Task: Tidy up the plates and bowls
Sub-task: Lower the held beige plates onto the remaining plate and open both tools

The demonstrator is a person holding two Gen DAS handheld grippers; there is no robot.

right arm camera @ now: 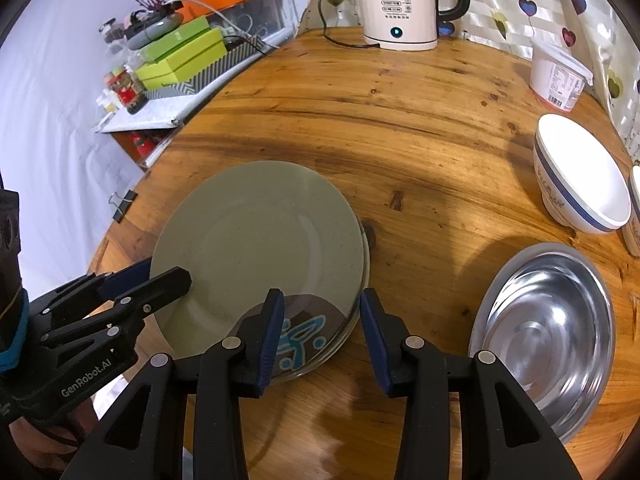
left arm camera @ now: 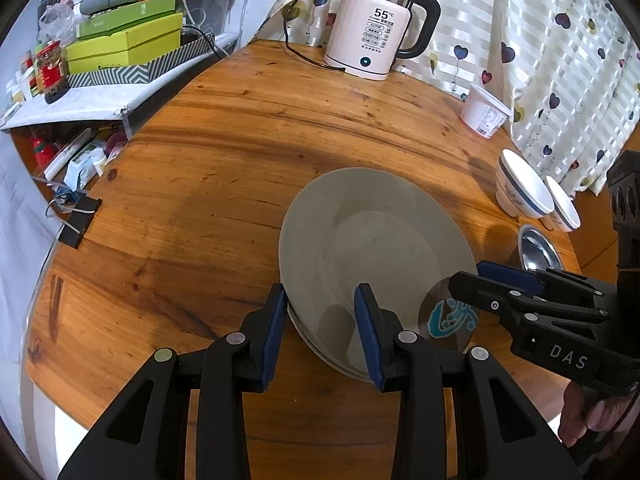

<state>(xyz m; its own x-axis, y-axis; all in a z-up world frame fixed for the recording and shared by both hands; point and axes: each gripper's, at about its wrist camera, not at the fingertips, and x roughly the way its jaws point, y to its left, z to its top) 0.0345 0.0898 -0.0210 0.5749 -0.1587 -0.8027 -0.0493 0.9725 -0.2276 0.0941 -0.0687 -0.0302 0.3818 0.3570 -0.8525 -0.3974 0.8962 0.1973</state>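
A grey-green plate (left arm camera: 372,240) (right arm camera: 256,248) lies on top of a glass plate with a blue pattern (left arm camera: 450,322) (right arm camera: 308,336) on the wooden table (left arm camera: 240,160). My left gripper (left arm camera: 320,328) is open, its jaws straddling the grey plate's near-left rim; it also shows in the right wrist view (right arm camera: 160,276). My right gripper (right arm camera: 320,336) is open, its jaws astride the glass plate's near edge; it also shows in the left wrist view (left arm camera: 476,276). A steel bowl (right arm camera: 548,332) (left arm camera: 538,248) sits to the right. Two white bowls with blue bands (right arm camera: 580,176) (left arm camera: 520,184) stand beyond it.
A white electric kettle (left arm camera: 376,24) (right arm camera: 400,0) stands at the table's far edge with its cord. A white tub (left arm camera: 484,110) (right arm camera: 558,76) stands at the far right by the curtain. A cluttered shelf with green boxes (left arm camera: 120,44) is at the left. A binder clip (left arm camera: 78,220) grips the table edge.
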